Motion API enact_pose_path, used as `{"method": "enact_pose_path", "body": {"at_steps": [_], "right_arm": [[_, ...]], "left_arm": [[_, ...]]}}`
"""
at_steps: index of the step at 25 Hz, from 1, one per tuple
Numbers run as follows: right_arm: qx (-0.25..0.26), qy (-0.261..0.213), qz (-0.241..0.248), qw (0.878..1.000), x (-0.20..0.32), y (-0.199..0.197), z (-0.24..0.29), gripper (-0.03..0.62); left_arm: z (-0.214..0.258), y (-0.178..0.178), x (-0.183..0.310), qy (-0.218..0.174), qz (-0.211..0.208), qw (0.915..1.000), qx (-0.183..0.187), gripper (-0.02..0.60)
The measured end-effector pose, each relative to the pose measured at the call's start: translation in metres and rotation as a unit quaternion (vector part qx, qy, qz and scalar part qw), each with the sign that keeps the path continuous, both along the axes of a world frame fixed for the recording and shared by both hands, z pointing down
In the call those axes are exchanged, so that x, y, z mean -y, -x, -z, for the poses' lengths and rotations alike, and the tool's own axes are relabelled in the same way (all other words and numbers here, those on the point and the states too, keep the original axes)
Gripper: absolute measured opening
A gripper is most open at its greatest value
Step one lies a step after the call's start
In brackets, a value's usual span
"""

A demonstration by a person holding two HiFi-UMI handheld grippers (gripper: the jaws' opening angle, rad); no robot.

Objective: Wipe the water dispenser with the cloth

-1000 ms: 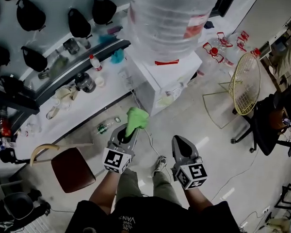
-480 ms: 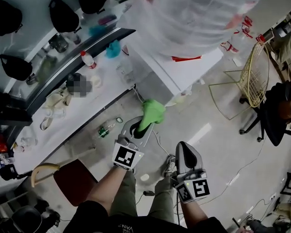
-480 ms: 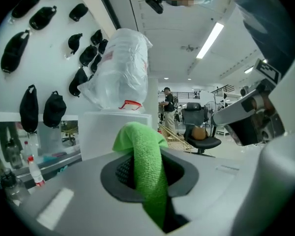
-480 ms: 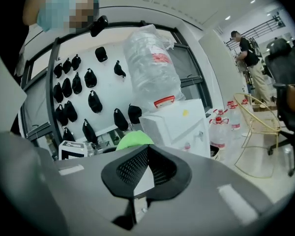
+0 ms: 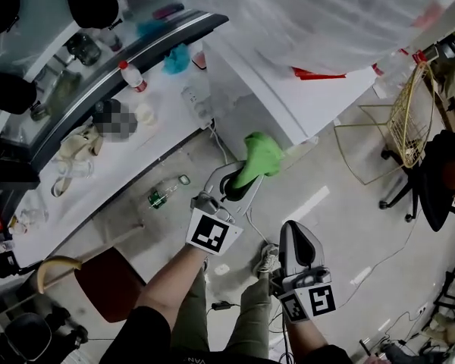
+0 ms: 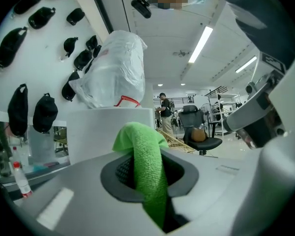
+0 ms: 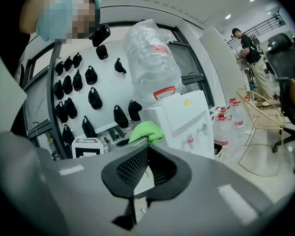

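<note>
The white water dispenser (image 5: 288, 105) stands ahead of me, and its bottle (image 5: 326, 14) is wrapped in clear plastic. My left gripper (image 5: 241, 182) is shut on a green cloth (image 5: 259, 158), whose bunched end sits just short of the dispenser's lower front corner. In the left gripper view the cloth (image 6: 147, 166) hangs between the jaws with the dispenser (image 6: 103, 127) behind it. My right gripper (image 5: 297, 243) is shut and empty, low and to the right, nearer my body. The right gripper view shows the cloth (image 7: 146, 130) beside the dispenser (image 7: 179, 117).
A white counter (image 5: 98, 180) with a spray bottle (image 5: 133, 76) runs along the left. A green bottle (image 5: 163, 196) lies on the floor and a brown stool (image 5: 110, 283) stands at lower left. At the right are a gold wire guard (image 5: 409, 112), a black chair (image 5: 440, 173) and water jugs (image 7: 223, 127).
My left gripper has carried the cloth forward and to the right, closer to the dispenser. The right gripper has dropped lower in the view and stays shut.
</note>
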State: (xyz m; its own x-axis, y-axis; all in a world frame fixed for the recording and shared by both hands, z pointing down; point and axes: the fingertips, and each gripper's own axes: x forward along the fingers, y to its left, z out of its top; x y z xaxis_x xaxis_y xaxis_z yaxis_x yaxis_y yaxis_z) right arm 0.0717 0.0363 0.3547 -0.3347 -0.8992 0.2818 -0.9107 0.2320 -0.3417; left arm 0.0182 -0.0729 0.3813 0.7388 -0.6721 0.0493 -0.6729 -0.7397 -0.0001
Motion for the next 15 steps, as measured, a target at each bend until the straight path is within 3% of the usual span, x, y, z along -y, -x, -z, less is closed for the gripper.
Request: {"method": "enact_pose_path", "body": {"at_steps": [8, 15], "right_arm": [[0.019, 0.002, -0.001, 1.0, 0.007, 0.007, -0.006, 0.005], [0.022, 0.007, -0.014, 1.0, 0.019, 0.008, -0.009, 0.005]], "left_arm": [[-0.003, -0.012, 0.034, -0.009, 0.008, 0.9999, -0.001, 0.055], [-0.012, 0.02, 0.08, 0.01, 0.047, 0.9988, 0.007, 0.055]]}}
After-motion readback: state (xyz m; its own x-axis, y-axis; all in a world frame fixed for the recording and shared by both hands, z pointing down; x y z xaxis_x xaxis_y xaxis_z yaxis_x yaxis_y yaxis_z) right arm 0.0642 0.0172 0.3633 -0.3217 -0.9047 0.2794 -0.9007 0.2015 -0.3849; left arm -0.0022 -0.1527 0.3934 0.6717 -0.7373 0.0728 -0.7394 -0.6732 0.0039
